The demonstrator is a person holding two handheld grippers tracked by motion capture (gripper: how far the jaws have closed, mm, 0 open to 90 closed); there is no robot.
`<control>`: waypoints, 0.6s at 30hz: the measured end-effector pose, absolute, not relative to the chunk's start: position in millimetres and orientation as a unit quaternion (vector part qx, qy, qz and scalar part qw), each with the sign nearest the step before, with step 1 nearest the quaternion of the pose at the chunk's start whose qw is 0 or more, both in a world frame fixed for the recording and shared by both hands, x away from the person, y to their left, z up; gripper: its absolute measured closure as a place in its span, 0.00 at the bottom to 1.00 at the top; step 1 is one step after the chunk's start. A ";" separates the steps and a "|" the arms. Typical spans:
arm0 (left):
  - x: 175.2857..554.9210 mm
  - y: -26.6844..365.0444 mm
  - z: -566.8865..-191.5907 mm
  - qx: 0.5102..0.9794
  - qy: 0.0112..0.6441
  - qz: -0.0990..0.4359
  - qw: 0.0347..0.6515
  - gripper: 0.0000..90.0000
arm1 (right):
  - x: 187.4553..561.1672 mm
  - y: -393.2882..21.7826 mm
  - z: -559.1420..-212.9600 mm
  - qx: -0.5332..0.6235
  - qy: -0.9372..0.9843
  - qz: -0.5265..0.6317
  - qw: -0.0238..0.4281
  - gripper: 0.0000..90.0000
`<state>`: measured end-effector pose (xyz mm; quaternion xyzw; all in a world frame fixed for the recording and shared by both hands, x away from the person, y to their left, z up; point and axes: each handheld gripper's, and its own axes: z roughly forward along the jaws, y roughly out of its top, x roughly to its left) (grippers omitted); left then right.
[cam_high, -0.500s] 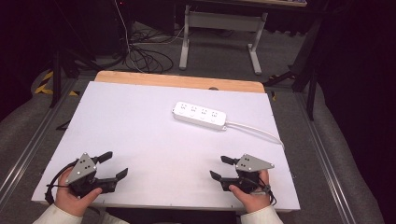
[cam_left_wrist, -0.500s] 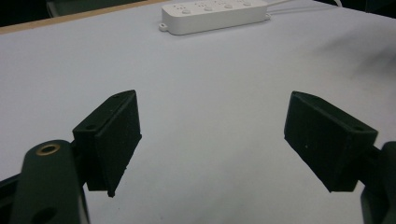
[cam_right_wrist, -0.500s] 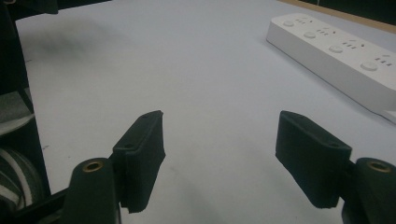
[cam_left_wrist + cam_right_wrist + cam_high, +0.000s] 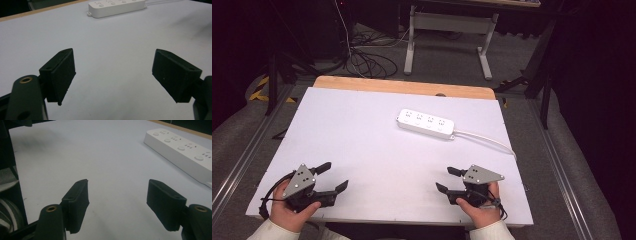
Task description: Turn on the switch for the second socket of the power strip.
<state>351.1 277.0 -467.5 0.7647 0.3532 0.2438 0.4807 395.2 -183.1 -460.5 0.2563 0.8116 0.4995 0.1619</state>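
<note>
I hold the left gripper low over the near left corner of the table, its fingers spread apart with nothing but bare white surface between them. In the left gripper view the two black pads stand wide, and the white power strip lies far ahead at the top edge, well apart from them.

My right gripper sits near the near right corner, held in my right hand, and its fingers are released too: a clear gap of empty tabletop shows between the pads, and they grasp nothing. In the right gripper view the power strip runs along the upper right, nearer to this gripper than to the other but not touching it.

From the high view the power strip rests flat on the white sheet, past the middle of the table and a little toward the right, lying at a slight slant. Its white cable leaves the right end and curves toward the right edge of the table. Both grippers point roughly inward and forward, well short of the strip. My left hand grips its tool at the front edge, with a pale sleeve showing below it. A strip of bare wood edges the far side.
</note>
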 end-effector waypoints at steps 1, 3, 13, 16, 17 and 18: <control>351.1 276.8 -467.2 0.766 0.353 0.244 0.479 0.21 | 395.2 -182.9 -460.2 0.256 0.812 0.499 0.162 0.38; 351.1 276.8 -467.2 0.766 0.354 0.244 0.478 0.21 | 395.2 -182.5 -459.7 0.255 0.813 0.498 0.163 0.38; 351.0 278.0 -466.7 0.761 0.358 0.236 0.486 0.21 | 395.5 -179.7 -455.8 0.248 0.819 0.492 0.162 0.42; 351.5 278.1 -466.8 0.764 0.356 0.239 0.482 0.21 | 396.3 -178.4 -452.9 0.243 0.823 0.487 0.162 0.46; 351.5 277.9 -466.8 0.764 0.356 0.239 0.481 0.21 | 397.7 -177.0 -449.2 0.239 0.827 0.482 0.160 0.51; 351.4 277.7 -466.8 0.764 0.356 0.240 0.480 0.21 | 398.7 -176.5 -447.1 0.238 0.829 0.479 0.160 0.52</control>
